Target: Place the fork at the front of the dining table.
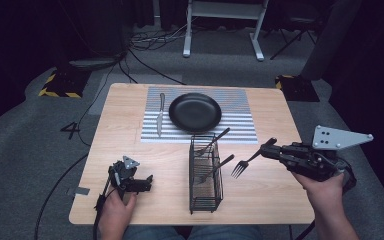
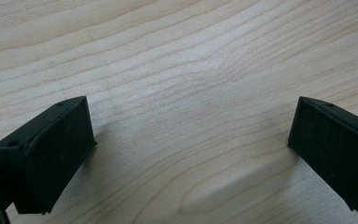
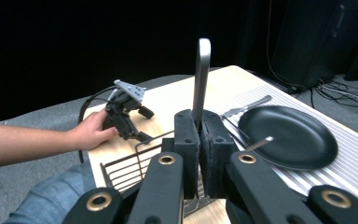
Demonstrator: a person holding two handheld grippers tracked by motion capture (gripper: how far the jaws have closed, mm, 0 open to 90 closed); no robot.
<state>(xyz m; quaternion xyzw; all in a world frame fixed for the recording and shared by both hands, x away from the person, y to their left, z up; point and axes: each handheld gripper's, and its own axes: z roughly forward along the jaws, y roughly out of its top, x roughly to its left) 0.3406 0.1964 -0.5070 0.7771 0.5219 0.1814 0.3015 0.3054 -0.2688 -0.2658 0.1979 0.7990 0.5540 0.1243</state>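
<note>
My right gripper (image 1: 267, 146) is shut on the handle of a metal fork (image 1: 240, 169), which hangs over the table just right of a black wire basket (image 1: 205, 197) with its tines toward the basket. In the right gripper view the fork (image 3: 201, 74) rises straight up from my right gripper (image 3: 199, 135), whose jaws press together on it. Two more utensils (image 1: 214, 141) lean in the basket. My left gripper (image 1: 148, 183) rests on the table near the front left, open. In the left gripper view my left gripper (image 2: 191, 140) has its jaws wide apart over bare wood.
A black plate (image 1: 195, 112) lies on a striped placemat (image 1: 240, 112) at the back of the wooden table (image 1: 115, 125), with a knife (image 1: 159, 114) to its left. Cables and a desk frame stand on the floor beyond.
</note>
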